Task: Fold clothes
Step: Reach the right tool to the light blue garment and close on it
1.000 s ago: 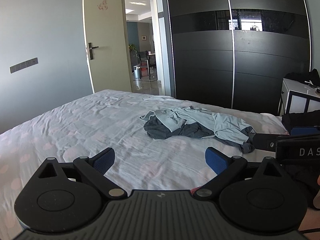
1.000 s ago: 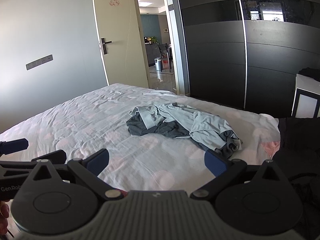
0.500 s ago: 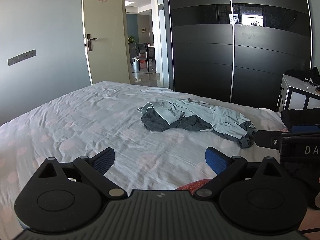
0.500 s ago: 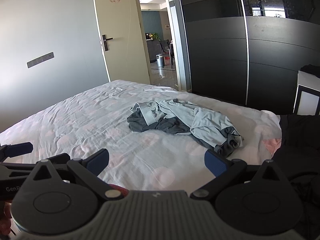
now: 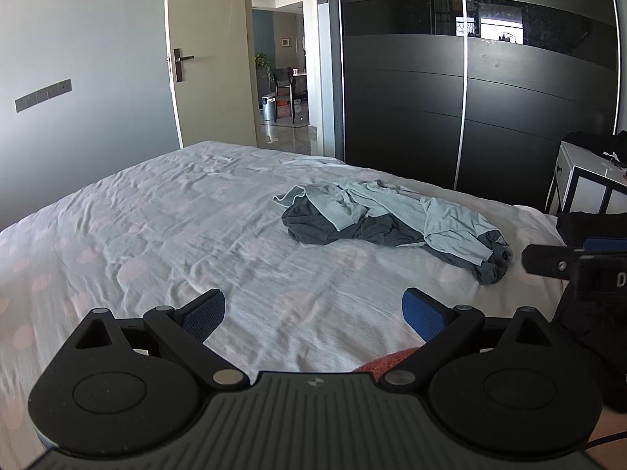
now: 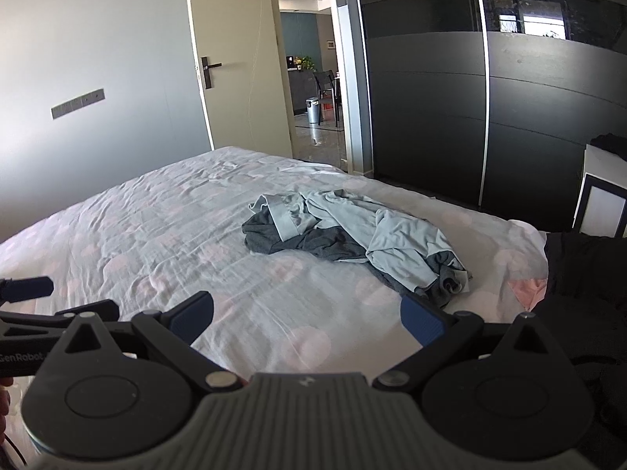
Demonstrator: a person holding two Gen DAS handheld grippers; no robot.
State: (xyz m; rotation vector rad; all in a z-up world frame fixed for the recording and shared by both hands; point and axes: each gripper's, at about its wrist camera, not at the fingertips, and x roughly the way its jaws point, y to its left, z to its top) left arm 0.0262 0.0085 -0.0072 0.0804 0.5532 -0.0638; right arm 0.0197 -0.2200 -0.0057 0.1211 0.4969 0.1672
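A crumpled heap of clothes, light blue over dark grey (image 5: 388, 223), lies on the bed (image 5: 156, 219), toward its right side; it also shows in the right wrist view (image 6: 352, 235). My left gripper (image 5: 313, 313) is open and empty, held over the near part of the bed, well short of the heap. My right gripper (image 6: 307, 315) is open and empty, also short of the heap. The right gripper's fingers (image 5: 548, 260) show at the right edge of the left wrist view. The left gripper's fingers (image 6: 27, 288) show at the left edge of the right wrist view.
A black wardrobe (image 5: 490, 90) stands behind the bed. An open door (image 5: 207, 62) leads to another room. A white side cabinet (image 5: 588, 184) stands at the right. A dark item (image 6: 588, 266) lies on the bed's right edge.
Both views have closed in a little on the heap of clothes and risen slightly. Both grippers stay open and empty.
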